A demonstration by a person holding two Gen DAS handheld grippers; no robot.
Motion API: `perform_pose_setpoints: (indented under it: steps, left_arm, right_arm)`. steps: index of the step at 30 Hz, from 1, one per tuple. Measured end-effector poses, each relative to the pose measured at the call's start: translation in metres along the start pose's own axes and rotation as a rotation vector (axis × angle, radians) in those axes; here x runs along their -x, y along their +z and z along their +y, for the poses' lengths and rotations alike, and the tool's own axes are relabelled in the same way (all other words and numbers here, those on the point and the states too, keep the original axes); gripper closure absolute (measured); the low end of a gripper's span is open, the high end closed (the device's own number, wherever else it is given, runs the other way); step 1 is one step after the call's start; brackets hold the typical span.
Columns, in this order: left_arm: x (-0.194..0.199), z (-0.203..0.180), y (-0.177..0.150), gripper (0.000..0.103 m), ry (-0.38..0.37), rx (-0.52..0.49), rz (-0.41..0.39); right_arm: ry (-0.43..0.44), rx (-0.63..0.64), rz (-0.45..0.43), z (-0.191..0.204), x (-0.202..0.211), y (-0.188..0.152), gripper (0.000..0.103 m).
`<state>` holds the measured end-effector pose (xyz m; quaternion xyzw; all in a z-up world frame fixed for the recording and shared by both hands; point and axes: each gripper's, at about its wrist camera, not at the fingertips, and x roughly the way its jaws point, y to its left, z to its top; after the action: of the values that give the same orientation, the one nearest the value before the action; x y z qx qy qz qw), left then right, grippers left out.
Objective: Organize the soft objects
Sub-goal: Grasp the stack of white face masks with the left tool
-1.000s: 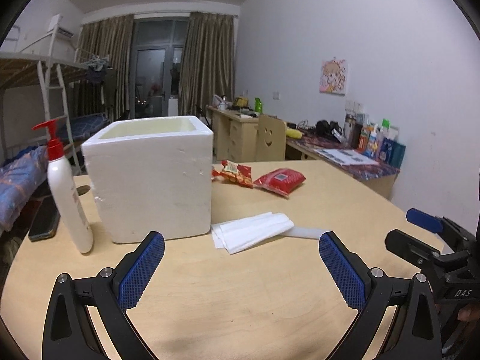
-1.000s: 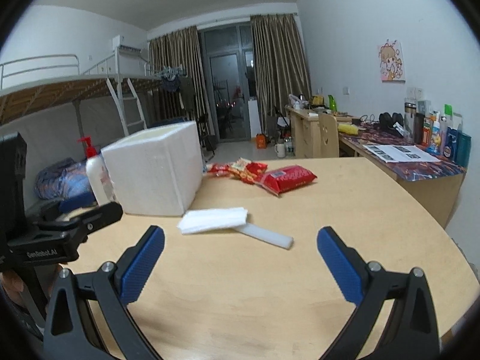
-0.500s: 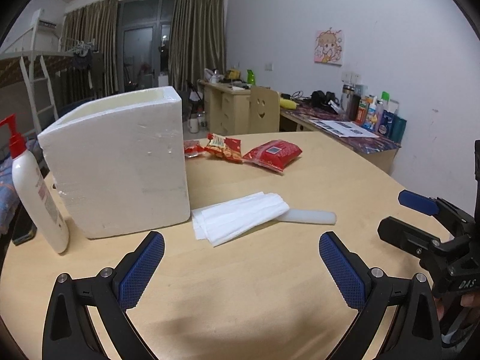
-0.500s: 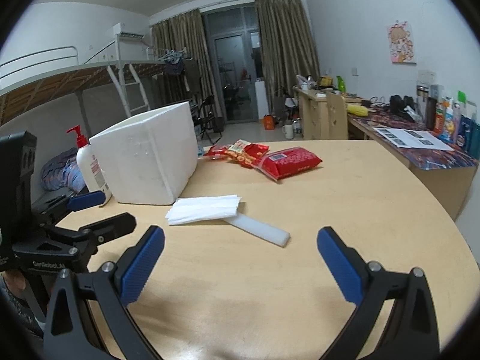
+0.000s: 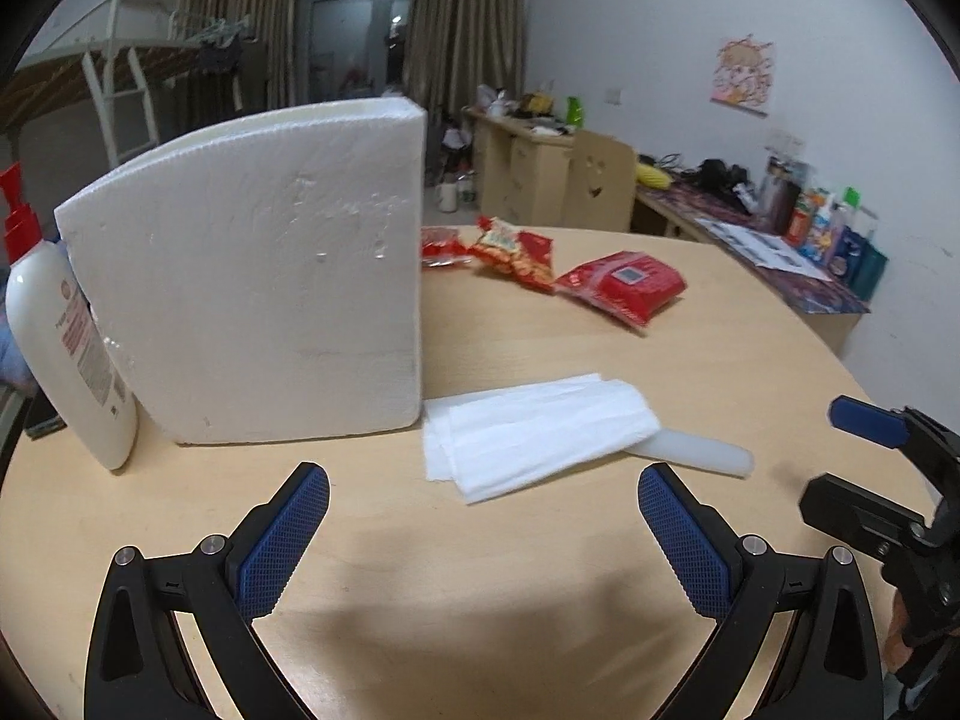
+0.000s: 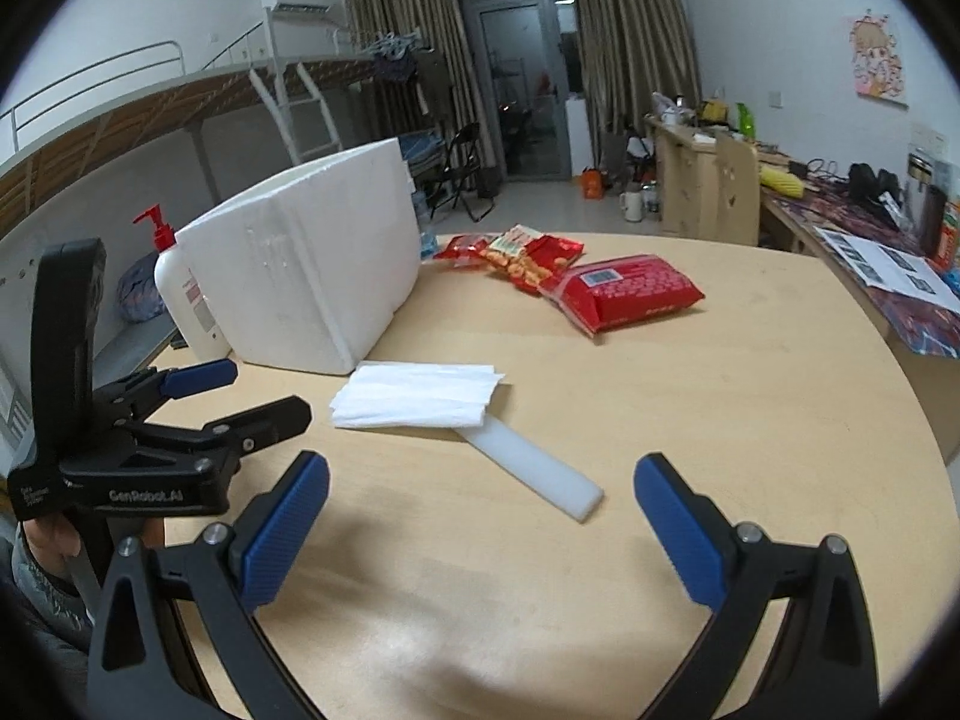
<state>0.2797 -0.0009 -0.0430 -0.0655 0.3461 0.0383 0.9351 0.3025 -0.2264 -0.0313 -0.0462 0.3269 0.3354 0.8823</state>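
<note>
Folded tissues (image 5: 534,432) beside the foam box (image 5: 258,312) loom nearer as both spread, empty grippers (image 5: 483,534) (image 6: 480,516) approach.

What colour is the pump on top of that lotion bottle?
Red, on a white bottle. The pump shows whole in the right wrist view.

White walls enclose the room. Brown curtains (image 6: 630,30) flank a dark glass door (image 6: 528,96). Left of the door stands a bunk bed (image 6: 180,102); right of it, wooden desks (image 6: 696,192) under a poster (image 6: 879,57).
</note>
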Motion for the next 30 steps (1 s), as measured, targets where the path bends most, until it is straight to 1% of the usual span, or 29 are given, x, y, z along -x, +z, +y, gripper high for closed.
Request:
perform_pose_setpoints:
  steps: [1,2,3,6,9,12,16,18,22,26,28,30]
  left_arm:
    - [-0.002,0.001,0.003,0.0,0.016,0.0,0.014]
    - [-0.003,0.002,0.005,0.0,0.015,-0.002,0.02]
    - [-0.003,0.004,0.007,0.0,-0.003,0.0,0.021]
    - [-0.01,0.003,0.013,0.0,-0.023,-0.007,0.036]
    - [-0.017,-0.001,0.012,0.0,-0.085,-0.021,0.054]
    - [-0.02,-0.006,0.014,0.0,-0.126,-0.049,0.041]
    - [-0.027,-0.009,0.019,0.0,-0.145,-0.065,0.04]
    - [-0.036,-0.009,0.019,0.003,-0.162,-0.062,0.067]
    - [-0.05,-0.005,0.017,0.006,-0.159,-0.04,0.102]
    - [-0.061,0.002,0.015,0.02,-0.159,-0.01,0.135]
    - [-0.067,0.002,0.013,0.021,-0.166,-0.016,0.157]
    - [-0.072,0.001,0.012,0.022,-0.151,-0.02,0.176]
  right_arm:
    - [-0.003,0.007,0.009,-0.001,-0.001,0.002,0.0]
    - [0.0,0.017,0.014,-0.001,-0.002,0.003,0.0]
    - [0.013,0.025,0.018,-0.002,-0.003,0.005,0.0]
    - [0.038,0.016,0.027,-0.006,-0.008,0.008,0.0]
    - [0.056,0.027,0.033,-0.005,-0.012,0.009,0.0]
    - [0.058,0.049,0.047,-0.004,-0.013,0.009,0.0]
    - [0.054,0.043,0.061,-0.009,-0.014,0.008,0.0]
    - [0.067,0.035,0.068,-0.012,-0.014,0.006,0.0]
    - [0.057,0.033,0.083,-0.015,-0.019,0.005,0.0]
    - [0.06,0.028,0.09,-0.016,-0.023,0.007,0.0]
    - [0.066,0.032,0.094,-0.015,-0.025,0.007,0.0]
    - [0.067,0.036,0.098,-0.014,-0.027,0.008,0.0]
